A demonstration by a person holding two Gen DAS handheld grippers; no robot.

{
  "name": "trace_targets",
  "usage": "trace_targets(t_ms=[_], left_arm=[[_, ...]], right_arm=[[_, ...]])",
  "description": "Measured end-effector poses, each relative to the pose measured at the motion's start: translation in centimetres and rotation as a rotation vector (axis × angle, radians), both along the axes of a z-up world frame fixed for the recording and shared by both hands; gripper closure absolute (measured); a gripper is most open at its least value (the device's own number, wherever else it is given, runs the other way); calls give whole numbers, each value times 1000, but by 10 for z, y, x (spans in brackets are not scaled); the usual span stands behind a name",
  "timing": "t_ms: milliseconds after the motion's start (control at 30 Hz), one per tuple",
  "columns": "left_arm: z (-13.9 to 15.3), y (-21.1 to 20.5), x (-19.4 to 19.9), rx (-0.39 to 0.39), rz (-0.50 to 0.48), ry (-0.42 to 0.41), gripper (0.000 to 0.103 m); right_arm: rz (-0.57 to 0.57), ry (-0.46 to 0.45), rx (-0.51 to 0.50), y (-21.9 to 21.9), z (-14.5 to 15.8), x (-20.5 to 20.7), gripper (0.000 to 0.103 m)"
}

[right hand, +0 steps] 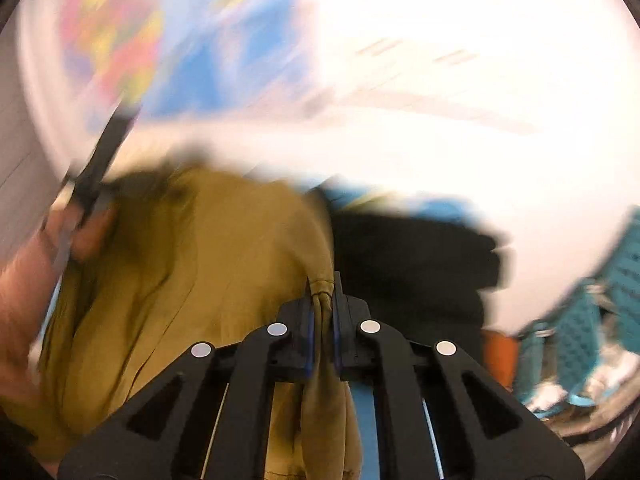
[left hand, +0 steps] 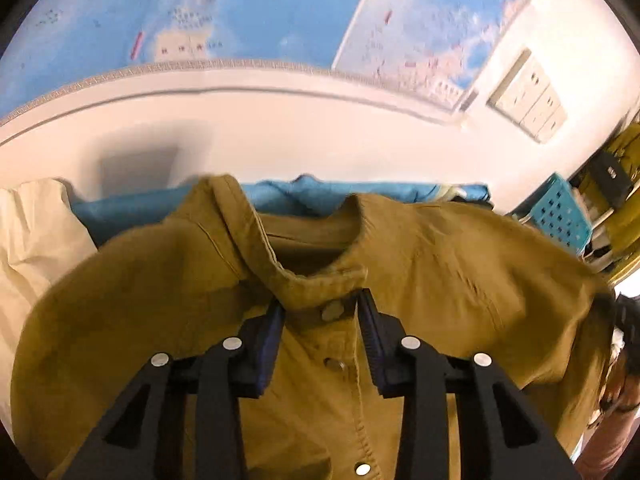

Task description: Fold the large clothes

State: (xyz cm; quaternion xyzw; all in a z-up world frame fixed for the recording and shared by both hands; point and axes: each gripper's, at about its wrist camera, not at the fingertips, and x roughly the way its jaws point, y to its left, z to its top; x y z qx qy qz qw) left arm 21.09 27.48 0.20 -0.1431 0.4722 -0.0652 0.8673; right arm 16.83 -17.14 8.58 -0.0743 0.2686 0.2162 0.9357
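To spread the shirt (left hand: pixel 420 264), the right gripper (right hand: pixel 322 292) pinches its edge while the left gripper (left hand: pixel 320 312) gapes at six o'clock below the collar (left hand: pixel 256 232).

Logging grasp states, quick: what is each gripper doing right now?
Left gripper: open, fingers either side of the mustard shirt collar button, not clamped.
Right gripper: shut on a bunched fold of the mustard shirt.

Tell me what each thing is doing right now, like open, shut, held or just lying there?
left gripper: open, fingers either side of the collar button.
right gripper: shut on a bunched fold of the shirt.
mustard shirt: buttoned at the front, collar up, partly lifted.
blue cloth: lying behind the shirt.
teal basket: standing at the right; contents unclear.
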Motion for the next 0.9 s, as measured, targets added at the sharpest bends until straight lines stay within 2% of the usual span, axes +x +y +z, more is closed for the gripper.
trace_targets(t_ms=[67, 133, 200, 233, 300, 367, 433, 567, 667, 800, 833, 867, 900], left_arm=[[0, 2, -2, 25, 11, -32, 60], [-4, 1, -4, 56, 20, -38, 51], [-7, -3, -5, 98, 30, -28, 50], [-7, -4, -8, 113, 31, -27, 46], [0, -5, -21, 141, 21, -55, 45], [13, -7, -41, 167, -1, -105, 33], [25, -11, -64, 183, -23, -154, 30], [42, -11, -104, 196, -53, -217, 29], [43, -9, -128, 173, -50, -231, 27], [34, -13, -148, 190, -27, -228, 23], [30, -13, -153, 182, -21, -224, 23], [27, -14, -156, 172, -13, -220, 23], [25, -10, -163, 159, 3, -213, 23]], right_arm=[[-36, 55, -14, -12, -18, 26, 95], [-61, 142, -49, -14, -54, 54, 90], [-96, 237, -69, -18, -81, 71, 68], [-111, 264, -50, -26, -90, 70, 48], [-83, 250, 61, -44, -89, 58, 42], [-76, 196, 212, -74, -80, 31, 19], [-33, 183, 300, -96, -76, 4, 16], [13, 201, 338, -127, -97, -44, 8], [44, 275, 346, -134, -133, -70, 7], [140, 338, 377, -125, -170, -106, 8], [160, 331, 363, -120, -172, -114, 23], [168, 326, 348, -117, -170, -120, 59], [155, 310, 319, -115, -165, -124, 75]])
